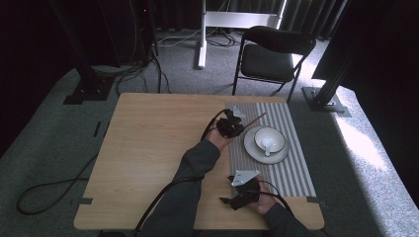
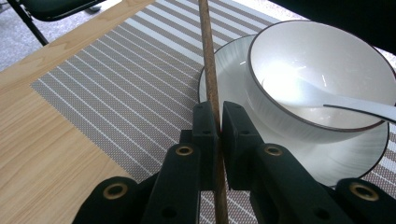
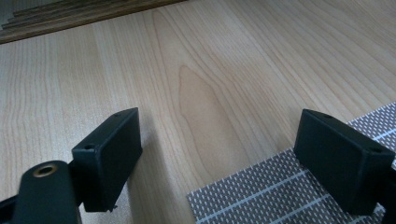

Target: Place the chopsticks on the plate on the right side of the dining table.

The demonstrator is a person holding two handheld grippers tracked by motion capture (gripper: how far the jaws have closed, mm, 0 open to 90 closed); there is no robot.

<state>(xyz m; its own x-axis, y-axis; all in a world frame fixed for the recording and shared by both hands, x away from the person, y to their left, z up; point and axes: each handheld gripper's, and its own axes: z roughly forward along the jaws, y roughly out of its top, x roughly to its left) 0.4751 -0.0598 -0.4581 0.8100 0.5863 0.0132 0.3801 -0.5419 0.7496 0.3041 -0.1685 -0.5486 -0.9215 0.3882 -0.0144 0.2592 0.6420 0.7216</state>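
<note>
The left gripper has its two black jaws pressed together on a thin brown wooden stick, which looks like a chopstick. In the left gripper view the stick passes between the jaws and runs up and away over the striped grey and white woven placemat. It goes just beside the rim of the white round plate, on the plate's left side in that view. On this plate stands a white ceramic bowl with a dark rim, and a white spoon lies inside the bowl.

In the high view the left gripper is held over the far left part of the placemat, close to the plate, and the stick points to the far right.

The right gripper has its jaws wide apart with nothing between them. It is low over the light wooden table, at the corner of the placemat. In the high view the right gripper is near the front edge of the table.
</note>
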